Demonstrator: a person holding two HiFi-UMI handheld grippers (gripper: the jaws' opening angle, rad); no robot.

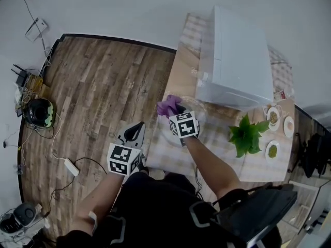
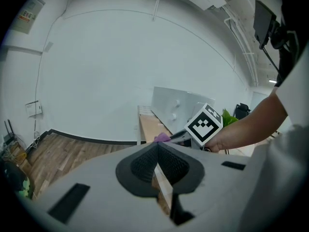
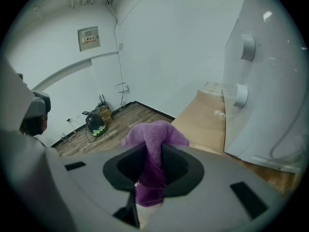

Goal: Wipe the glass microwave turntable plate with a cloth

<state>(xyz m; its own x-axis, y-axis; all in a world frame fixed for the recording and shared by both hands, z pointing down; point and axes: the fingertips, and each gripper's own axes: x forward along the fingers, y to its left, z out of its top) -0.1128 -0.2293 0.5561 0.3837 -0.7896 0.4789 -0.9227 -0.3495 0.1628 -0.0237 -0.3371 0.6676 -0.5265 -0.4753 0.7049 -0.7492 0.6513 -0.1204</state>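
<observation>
Honestly, with the right gripper point(image 1: 174, 113) clamped on the cloth point(image 1: 168, 106) over the plate point(image 1: 200, 109) mid-frame by the table point(image 1: 178, 74) edge, and the left gripper point(image 1: 135, 132) clenched empty lower left, a hard wipe might shove the unsteadied glass off.
</observation>
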